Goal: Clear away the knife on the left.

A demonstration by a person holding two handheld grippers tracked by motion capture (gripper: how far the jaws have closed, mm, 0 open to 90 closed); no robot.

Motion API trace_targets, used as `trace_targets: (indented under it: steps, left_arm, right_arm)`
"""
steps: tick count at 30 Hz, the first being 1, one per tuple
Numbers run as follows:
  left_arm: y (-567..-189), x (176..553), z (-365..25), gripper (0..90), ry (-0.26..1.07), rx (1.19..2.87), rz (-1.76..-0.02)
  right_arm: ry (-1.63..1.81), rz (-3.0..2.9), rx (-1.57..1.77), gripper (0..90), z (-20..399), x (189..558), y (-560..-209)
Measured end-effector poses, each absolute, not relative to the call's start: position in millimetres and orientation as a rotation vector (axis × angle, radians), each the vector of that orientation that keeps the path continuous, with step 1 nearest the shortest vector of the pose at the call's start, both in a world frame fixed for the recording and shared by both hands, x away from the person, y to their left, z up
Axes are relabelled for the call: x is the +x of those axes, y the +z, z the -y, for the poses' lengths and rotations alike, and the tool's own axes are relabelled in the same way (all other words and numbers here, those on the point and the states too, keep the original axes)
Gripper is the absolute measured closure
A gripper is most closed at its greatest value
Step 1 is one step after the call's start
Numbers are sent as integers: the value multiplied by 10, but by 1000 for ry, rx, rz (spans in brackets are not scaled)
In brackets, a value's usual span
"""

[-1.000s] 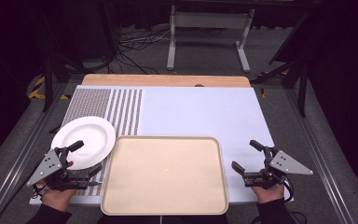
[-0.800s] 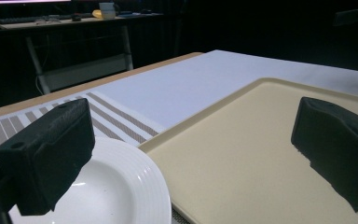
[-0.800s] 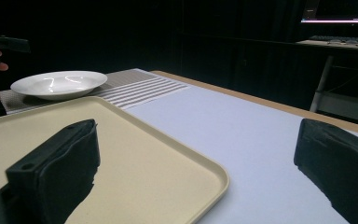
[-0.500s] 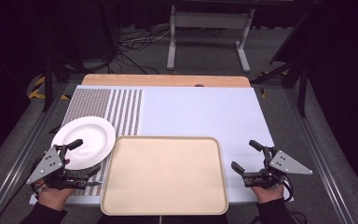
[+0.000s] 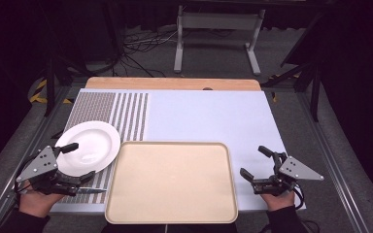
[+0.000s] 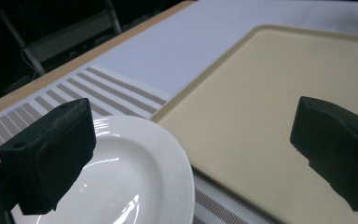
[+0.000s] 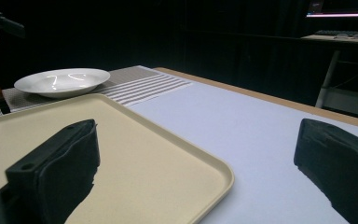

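A white plate (image 5: 90,143) sits on the striped left part of the table mat. A beige tray (image 5: 171,182) lies empty beside it at the front centre. My left gripper (image 5: 79,161) is open over the plate's near right rim, one jaw above the plate and the other near the tray's left edge. In the left gripper view the plate (image 6: 121,186) lies under the left jaw and the tray (image 6: 261,102) under the right jaw. My right gripper (image 5: 253,161) is open just right of the tray, holding nothing. The right gripper view shows the tray (image 7: 135,154) and the far plate (image 7: 63,80).
A small shiny blade-like object (image 5: 91,191) lies on the mat by the left hand. The pale mat (image 5: 209,116) stretches behind the tray, with a wooden table edge (image 5: 172,83) at the back. A metal stand (image 5: 213,29) is on the floor beyond.
My left gripper has shifted slightly to the left over the plate's rim. The right gripper, plate and tray have not moved.
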State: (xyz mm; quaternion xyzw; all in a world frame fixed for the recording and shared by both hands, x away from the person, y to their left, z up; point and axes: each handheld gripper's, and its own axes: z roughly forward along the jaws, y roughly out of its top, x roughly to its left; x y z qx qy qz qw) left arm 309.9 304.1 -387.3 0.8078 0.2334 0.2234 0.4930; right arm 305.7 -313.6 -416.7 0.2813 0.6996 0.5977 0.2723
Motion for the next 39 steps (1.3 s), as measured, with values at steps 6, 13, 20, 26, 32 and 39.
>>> trace_targets:
  steps: [6,13,20,26,32,39]
  left_arm:
    - [-3822,3135,-3156,12,467,2086,-569]
    - [-3832,3150,-3202,19,408,2196,-570]
    - [-3826,3158,-3221,32,373,2281,-571]
    - [-3821,3170,-3218,51,351,2363,-562]
    - [-3832,3191,-3203,58,322,2450,-557]
    - [-3822,3185,-3196,63,309,2531,-549]
  right_arm:
    - [1612,-1894,755,11,3131,3066,-4177]
    - [1603,-1906,761,11,3124,3082,-4194]
    - [1594,-1919,765,11,3118,3099,-4213]
    - [1601,-1936,767,11,3110,3111,-4225]
    - [1593,-1949,749,11,3089,3119,-4230]
    - [1594,-1957,748,10,3091,3118,-4230]
